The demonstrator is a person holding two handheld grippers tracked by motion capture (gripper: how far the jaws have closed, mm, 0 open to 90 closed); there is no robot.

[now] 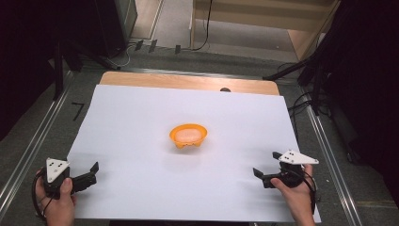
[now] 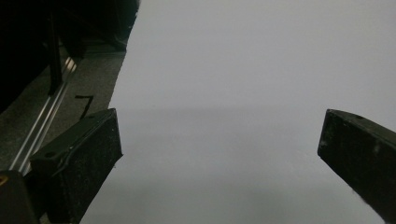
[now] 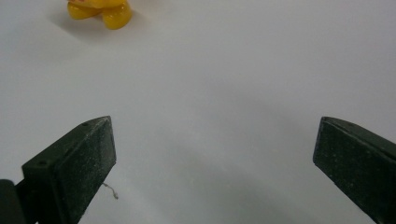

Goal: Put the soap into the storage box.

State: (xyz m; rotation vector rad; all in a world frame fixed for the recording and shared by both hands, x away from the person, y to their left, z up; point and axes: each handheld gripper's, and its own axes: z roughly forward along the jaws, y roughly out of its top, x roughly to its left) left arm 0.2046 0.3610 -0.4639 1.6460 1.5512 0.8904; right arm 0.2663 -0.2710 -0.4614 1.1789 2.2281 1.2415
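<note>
An orange bowl (image 1: pixel 188 135) with something pale pink inside sits near the middle of the white sheet (image 1: pixel 141 113). Its yellow-orange base (image 3: pixel 100 11) shows at the top left of the right gripper view. My left gripper (image 1: pixel 96 172) rests at the sheet's front left corner, held in a hand, open and empty. In the left gripper view the left gripper (image 2: pixel 219 140) has bare white sheet between its jaws. My right gripper (image 1: pixel 266 167) is at the front right, open and empty. The right gripper (image 3: pixel 215 144) points toward the bowl from well short of it.
The white sheet covers a wooden table (image 1: pixel 188 81) whose far edge shows. Metal rails (image 1: pixel 28 141) run along both sides on grey floor. A black tape mark (image 1: pixel 77 110) lies left of the sheet. Dark stands and cables (image 1: pixel 301 70) are at the back right.
</note>
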